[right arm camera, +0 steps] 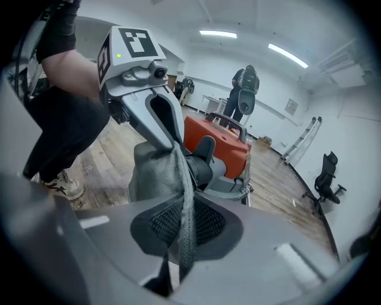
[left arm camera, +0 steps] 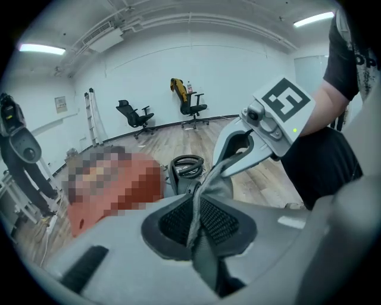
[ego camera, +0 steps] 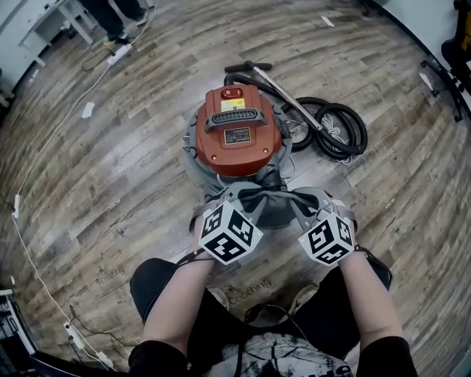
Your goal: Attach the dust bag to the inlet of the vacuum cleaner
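Evidently both tools are clenched on the grey woven-cloth dust bag (ego camera: 269, 203): the left gripper (left arm camera: 195, 225) and the right gripper (right arm camera: 181, 225) each pinch a fold of its mouth, apparently to stretch the opening wide. The bag sits just beside the black round inlet (right arm camera: 200, 170) of the red-lidded canister vacuum cleaner (ego camera: 237, 136), not visibly seated over it.

This looks like a sparsely furnished office or lab room. It has a wood-plank floor (ego camera: 110, 169), plain white walls (left arm camera: 238, 71) and ceiling strip lights (left arm camera: 41, 49). Swivel office chairs (left arm camera: 136, 116) stand by the far wall with a ladder (left arm camera: 92, 116) near them, and a white desk (ego camera: 62, 18) sits far left.
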A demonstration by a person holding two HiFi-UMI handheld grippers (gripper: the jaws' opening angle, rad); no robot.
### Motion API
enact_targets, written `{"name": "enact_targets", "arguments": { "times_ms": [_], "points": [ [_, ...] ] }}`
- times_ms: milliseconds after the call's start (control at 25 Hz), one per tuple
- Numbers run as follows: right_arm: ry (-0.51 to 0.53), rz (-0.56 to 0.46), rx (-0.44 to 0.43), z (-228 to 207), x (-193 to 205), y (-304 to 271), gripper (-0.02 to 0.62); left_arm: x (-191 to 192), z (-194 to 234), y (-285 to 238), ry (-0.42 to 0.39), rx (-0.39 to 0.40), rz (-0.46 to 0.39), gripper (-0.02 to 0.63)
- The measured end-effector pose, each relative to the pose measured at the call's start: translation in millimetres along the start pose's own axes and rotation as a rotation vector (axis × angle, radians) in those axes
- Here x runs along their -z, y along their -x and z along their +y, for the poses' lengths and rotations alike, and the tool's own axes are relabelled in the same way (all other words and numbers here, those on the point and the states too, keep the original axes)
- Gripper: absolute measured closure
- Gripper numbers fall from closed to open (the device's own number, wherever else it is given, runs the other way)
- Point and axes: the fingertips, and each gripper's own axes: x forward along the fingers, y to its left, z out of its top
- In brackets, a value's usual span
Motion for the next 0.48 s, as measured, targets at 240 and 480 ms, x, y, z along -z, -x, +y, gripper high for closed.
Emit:
{"name": "enact_targets", "arguments": {
  "times_ms": [240, 480],
  "points": [
    [-0.019, 0.008, 0.007, -4.3, 3.9, -2.5, 0.563, -6.5, -0.3, -1.5, -0.019, 0.006, -0.014, 0.562],
    [0.046, -0.046, 0.043, -10.6, -27.8, -1.6, 0.566, 20.8, -0.6, 3.7, 0.039, 0.006, 0.0, 0.572]
  ]
}}
